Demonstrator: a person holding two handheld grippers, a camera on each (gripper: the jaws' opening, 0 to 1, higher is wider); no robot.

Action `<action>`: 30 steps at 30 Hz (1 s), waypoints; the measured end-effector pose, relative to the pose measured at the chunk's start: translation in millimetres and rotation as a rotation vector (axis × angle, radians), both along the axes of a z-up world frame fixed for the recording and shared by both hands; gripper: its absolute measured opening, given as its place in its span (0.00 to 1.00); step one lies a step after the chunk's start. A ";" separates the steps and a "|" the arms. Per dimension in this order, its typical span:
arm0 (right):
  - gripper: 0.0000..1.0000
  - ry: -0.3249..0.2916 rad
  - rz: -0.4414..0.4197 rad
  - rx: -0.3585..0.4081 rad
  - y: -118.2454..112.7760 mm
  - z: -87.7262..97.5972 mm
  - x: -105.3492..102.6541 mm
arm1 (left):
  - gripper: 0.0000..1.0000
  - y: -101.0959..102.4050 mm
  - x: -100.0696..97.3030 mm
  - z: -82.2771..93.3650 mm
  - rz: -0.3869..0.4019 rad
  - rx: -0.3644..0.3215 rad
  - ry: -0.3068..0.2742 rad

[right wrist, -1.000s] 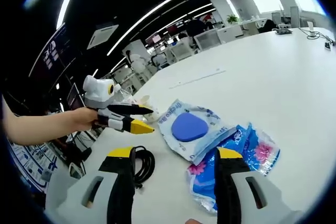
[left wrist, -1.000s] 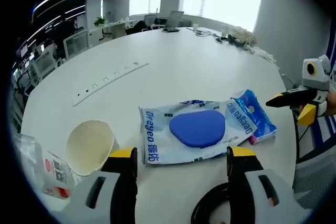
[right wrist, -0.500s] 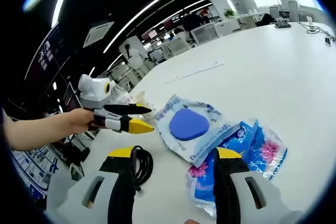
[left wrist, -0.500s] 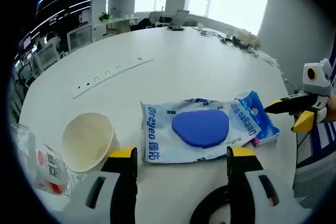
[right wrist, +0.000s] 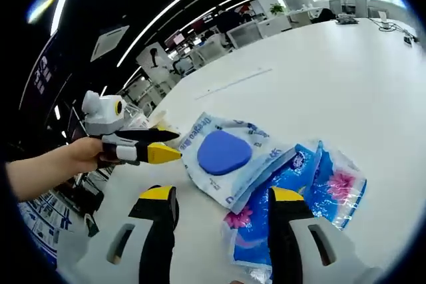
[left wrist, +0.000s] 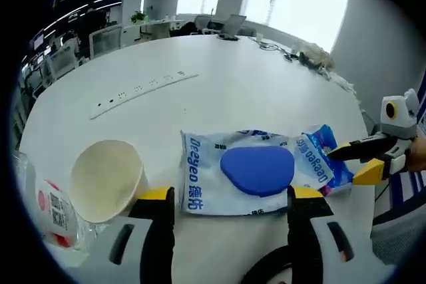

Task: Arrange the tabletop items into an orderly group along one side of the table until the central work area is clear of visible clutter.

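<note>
Right tongs [left wrist: 346, 162] now nearer blue pouch [left wrist: 324, 157], lengthwise crosswise.

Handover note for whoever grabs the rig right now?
Left claw: open, empty, in front of the white pouch with the blue oval.
Right claw: open, empty, over the blue flower packet, which lies partly under the pouch.
Paper cup on its side by a clear bag.
Power strip farther back.
Nothing grouped yet; all items left to move.

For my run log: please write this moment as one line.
left hand-held gripper: open, over white pack | right hand-held gripper: open, at blue pack | paper cup: untouched
</note>
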State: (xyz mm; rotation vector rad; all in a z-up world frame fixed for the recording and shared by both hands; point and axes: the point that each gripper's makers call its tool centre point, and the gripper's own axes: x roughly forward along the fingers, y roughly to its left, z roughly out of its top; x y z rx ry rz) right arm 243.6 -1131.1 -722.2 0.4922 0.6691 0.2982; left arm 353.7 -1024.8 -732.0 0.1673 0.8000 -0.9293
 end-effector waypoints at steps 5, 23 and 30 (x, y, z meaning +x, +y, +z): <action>0.42 0.012 -0.002 0.015 2.1 -3.8 5.5 | 0.65 3.2 3.3 -5.1 0.031 0.042 -0.039; 0.26 0.078 -0.048 0.063 5.8 -26.5 7.5 | 0.53 7.9 16.3 -22.0 0.276 -0.026 -0.001; 0.11 0.103 -0.078 0.069 -2.6 -35.6 7.9 | 0.44 10.4 21.9 -27.3 0.332 -0.038 -0.007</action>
